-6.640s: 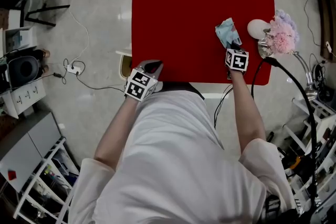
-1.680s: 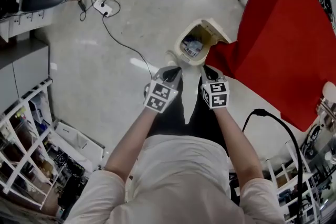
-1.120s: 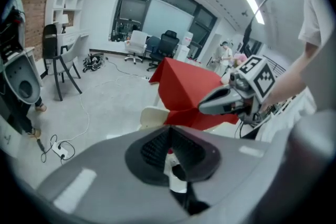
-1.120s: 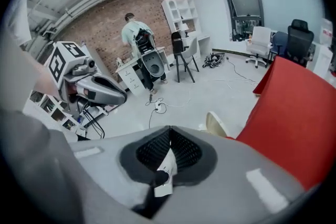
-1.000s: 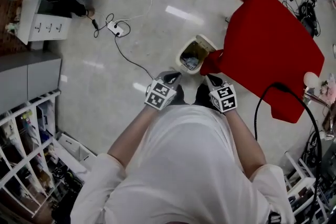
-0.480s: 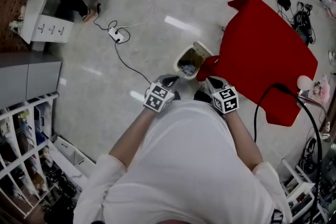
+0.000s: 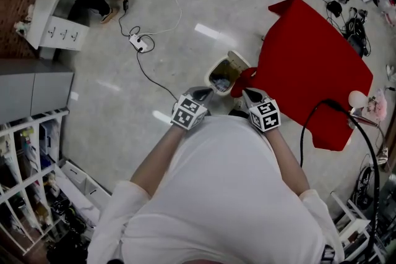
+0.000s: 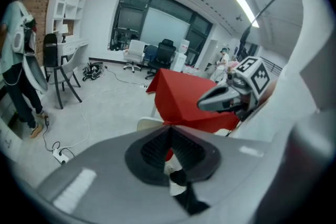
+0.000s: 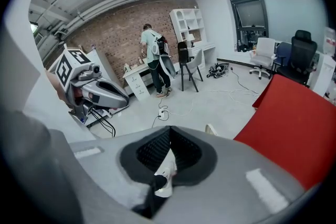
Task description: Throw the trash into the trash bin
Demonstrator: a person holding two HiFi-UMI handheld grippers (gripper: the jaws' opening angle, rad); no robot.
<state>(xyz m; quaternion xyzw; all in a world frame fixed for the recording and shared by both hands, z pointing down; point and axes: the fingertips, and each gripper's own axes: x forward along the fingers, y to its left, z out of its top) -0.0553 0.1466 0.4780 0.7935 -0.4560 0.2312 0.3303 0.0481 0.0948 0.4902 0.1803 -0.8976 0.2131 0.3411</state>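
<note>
Head view: trash (image 7: 221,80) lies inside the trash bin (image 7: 237,60) at upper centre, beside the red worktop (image 7: 309,65). Left tongs (image 7: 202,93) and right tongs (image 7: 249,94) hang just below, pressed together and empty, so the drop seems done.

The floor (image 7: 124,52) is smooth, pale and polished to a gloss that mirrors the ceiling lights, while the red tabletop cloth (image 7: 315,59) looks matt and soft. The trash bin (image 7: 238,60) is smooth cream plastic, and the person's white shirt (image 7: 216,195) is plain matt cloth. The left gripper (image 7: 205,93) and right gripper (image 7: 245,93) have matt grey plastic shells with black ribbed pads (image 9: 152,150) lining the jaws, and the far wall (image 9: 121,23) is rough brick.
</note>
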